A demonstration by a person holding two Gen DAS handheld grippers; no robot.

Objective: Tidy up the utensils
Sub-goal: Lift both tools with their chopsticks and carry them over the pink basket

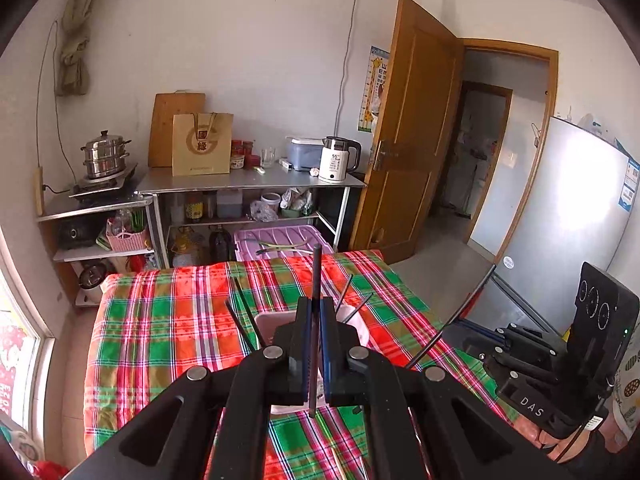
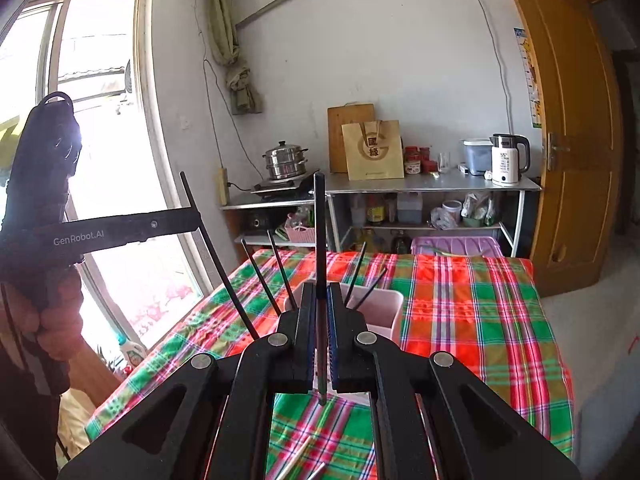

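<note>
My left gripper (image 1: pixel 315 308) is shut on a black chopstick (image 1: pixel 315 276) held upright above a pink holder (image 1: pixel 268 322) on the plaid table. Several black chopsticks (image 1: pixel 244 312) stand in the holder. My right gripper (image 2: pixel 319 292) is shut on another black chopstick (image 2: pixel 319 224), also upright, just before the same pink holder (image 2: pixel 382 306), which has several chopsticks (image 2: pixel 280 276) in it. The right gripper shows at the right of the left wrist view (image 1: pixel 476 320) with its chopstick. The left gripper shows at the left of the right wrist view (image 2: pixel 198 220) with its chopstick.
The plaid tablecloth (image 1: pixel 168 320) covers the table. Light-coloured sticks (image 2: pixel 294 458) lie on the cloth near me. A metal shelf (image 1: pixel 248 180) with a kettle, steamer pot and paper bag stands behind. A purple bin lid (image 1: pixel 280 240) sits past the far edge. A wooden door (image 1: pixel 412 128) is open at right.
</note>
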